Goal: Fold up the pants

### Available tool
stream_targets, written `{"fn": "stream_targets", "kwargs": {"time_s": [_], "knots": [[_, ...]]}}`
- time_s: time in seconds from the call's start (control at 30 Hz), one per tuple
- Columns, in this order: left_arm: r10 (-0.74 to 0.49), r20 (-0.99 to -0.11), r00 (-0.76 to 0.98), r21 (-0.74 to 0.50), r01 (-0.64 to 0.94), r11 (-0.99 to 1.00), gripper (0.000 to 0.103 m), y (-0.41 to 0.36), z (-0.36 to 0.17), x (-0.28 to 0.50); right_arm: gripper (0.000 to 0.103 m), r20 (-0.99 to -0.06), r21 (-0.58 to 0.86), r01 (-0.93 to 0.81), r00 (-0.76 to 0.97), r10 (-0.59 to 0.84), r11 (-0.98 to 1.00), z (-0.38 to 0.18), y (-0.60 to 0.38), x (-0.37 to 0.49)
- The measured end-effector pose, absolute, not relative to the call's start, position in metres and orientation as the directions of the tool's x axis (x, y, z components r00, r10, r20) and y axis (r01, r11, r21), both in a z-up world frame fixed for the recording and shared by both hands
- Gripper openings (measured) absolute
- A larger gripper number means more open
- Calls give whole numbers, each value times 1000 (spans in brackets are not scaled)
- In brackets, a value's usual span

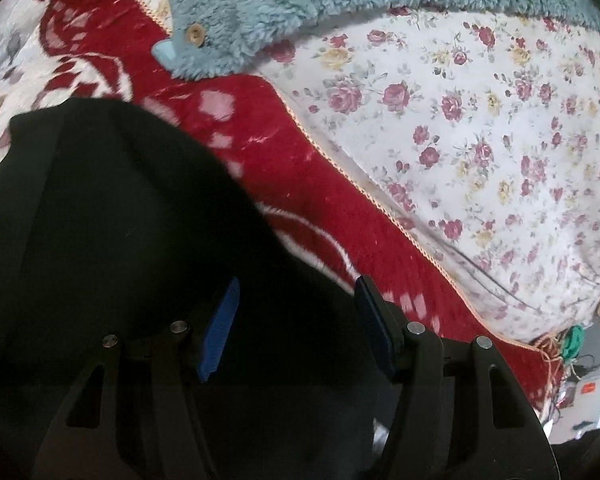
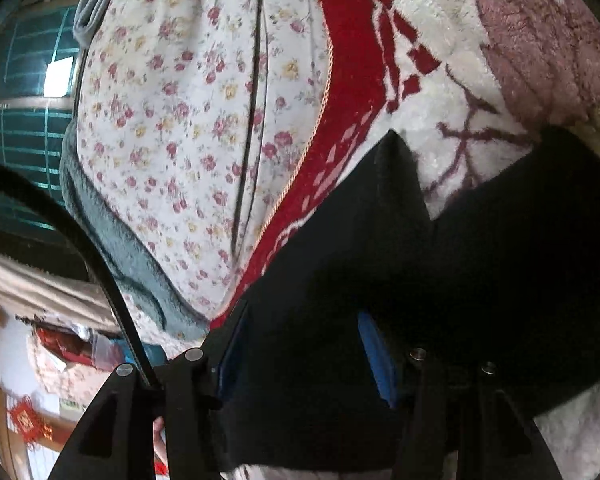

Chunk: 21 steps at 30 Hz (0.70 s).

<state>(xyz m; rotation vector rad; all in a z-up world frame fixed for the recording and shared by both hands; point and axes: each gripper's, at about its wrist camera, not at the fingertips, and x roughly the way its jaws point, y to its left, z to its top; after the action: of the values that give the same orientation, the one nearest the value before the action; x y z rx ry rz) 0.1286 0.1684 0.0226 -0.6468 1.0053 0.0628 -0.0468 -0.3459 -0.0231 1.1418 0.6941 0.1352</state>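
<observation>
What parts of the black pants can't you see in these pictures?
- Left wrist view: the black pants run off the left and bottom edges; the left gripper covers more.
- Right wrist view: the right gripper hides their near edge.
- Waistband, legs and folds: too dark in both views.

We see a plush red blanket with white and pink woven patterns spread out, its cord-trimmed edge running beside a white quilt printed with small pink and yellow roses. On the quilt's far side we spot a fuzzy teal fleece garment with round wooden buttons. Off in the right wrist view, we catch a red knotted wall ornament hanging low on a pale wall.
</observation>
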Motion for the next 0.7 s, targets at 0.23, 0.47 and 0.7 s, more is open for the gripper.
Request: {"fn": "stream_targets", "kwargs": {"time_s": [0.23, 0.47, 0.7], "knots": [[-240, -779, 579, -493, -330, 805, 64, 163, 18, 142, 24, -449, 847, 239, 800, 398, 476, -25, -345, -29], [-215, -792, 571, -447, -302, 842, 11, 177, 17, 134, 5, -398, 853, 157, 814, 424, 498, -21, -346, -28], [-267, -722, 638, -490, -200, 848, 8, 177, 53, 103, 5, -346, 834, 61, 832, 434, 549, 16, -341, -38]]}}
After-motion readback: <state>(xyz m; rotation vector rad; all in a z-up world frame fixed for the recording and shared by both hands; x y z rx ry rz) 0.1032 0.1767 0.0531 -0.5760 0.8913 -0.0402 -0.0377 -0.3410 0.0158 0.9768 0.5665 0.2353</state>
